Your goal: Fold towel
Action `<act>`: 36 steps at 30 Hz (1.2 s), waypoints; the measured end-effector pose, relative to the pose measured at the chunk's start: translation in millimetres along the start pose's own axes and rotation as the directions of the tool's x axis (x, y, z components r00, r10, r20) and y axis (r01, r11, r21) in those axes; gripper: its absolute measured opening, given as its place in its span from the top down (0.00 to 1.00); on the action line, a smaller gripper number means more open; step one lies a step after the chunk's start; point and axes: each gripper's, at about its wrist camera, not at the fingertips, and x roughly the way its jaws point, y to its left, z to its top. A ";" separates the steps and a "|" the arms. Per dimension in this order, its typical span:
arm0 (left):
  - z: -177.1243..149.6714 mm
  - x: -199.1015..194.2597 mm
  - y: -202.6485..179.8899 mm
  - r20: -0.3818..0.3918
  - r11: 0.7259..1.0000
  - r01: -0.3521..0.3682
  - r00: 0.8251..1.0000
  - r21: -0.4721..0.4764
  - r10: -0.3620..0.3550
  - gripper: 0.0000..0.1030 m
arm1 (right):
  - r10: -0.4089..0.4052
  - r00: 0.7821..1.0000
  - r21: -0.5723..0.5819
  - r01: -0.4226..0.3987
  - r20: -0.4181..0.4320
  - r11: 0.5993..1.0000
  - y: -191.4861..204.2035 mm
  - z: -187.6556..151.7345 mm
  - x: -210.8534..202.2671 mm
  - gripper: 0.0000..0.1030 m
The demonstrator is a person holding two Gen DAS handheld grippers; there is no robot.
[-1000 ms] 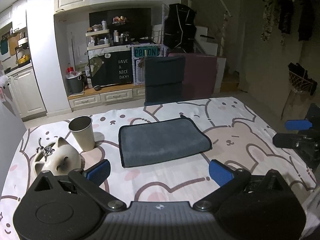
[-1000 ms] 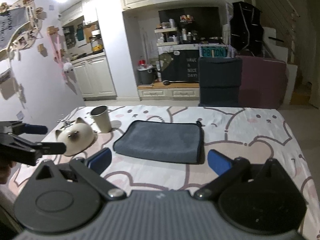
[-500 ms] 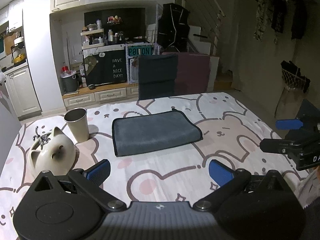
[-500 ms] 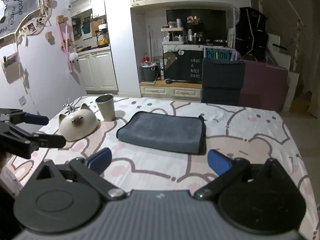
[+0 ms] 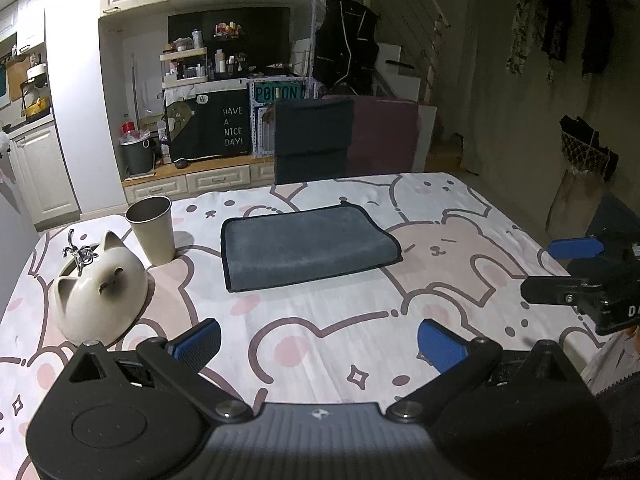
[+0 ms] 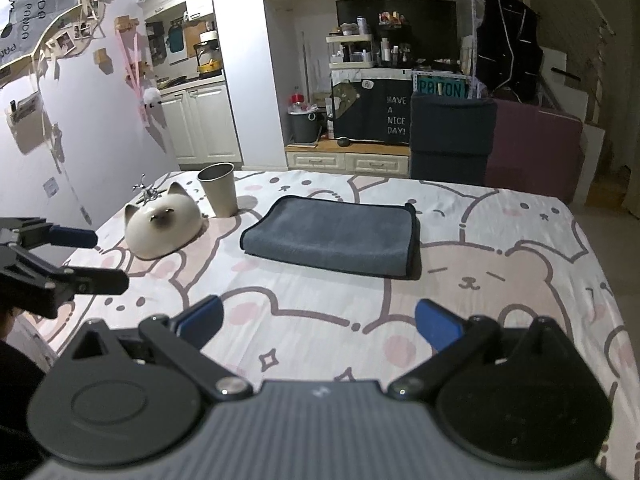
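A grey towel (image 5: pixel 304 246) with a dark hem lies folded into a flat rectangle in the middle of the bear-print table (image 5: pixel 360 320); it also shows in the right wrist view (image 6: pixel 334 236). My left gripper (image 5: pixel 320 342) is open and empty, held back near the table's front edge, well short of the towel. My right gripper (image 6: pixel 318 322) is open and empty too, also well back from the towel. Each gripper shows at the edge of the other's view: the right one (image 5: pixel 560 266) at the right, the left one (image 6: pixel 104 260) at the left.
A cat-shaped ceramic bowl (image 5: pixel 98 292) and a beige cup (image 5: pixel 154 228) stand left of the towel. A dark chair (image 5: pixel 312 140) and a maroon one (image 5: pixel 384 136) stand behind the table. Cabinets and shelves fill the far wall.
Both grippers have drawn back and up from the towel, which now looks farther off. The towel, bowl and cup have not moved. Both grippers stay open.
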 end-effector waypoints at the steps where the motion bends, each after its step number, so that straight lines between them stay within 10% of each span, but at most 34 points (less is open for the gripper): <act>1: -0.3 0.8 -0.1 -0.005 1.000 -0.001 1.000 -0.001 0.001 0.00 | 0.000 1.000 -0.004 0.000 0.002 1.000 0.6 -0.9 -0.6 0.00; 36: -4.5 12.7 -7.9 -0.038 1.000 -0.009 0.999 0.009 0.009 0.00 | 0.016 1.000 0.000 -0.016 -0.009 1.000 -3.3 -8.1 1.8 0.00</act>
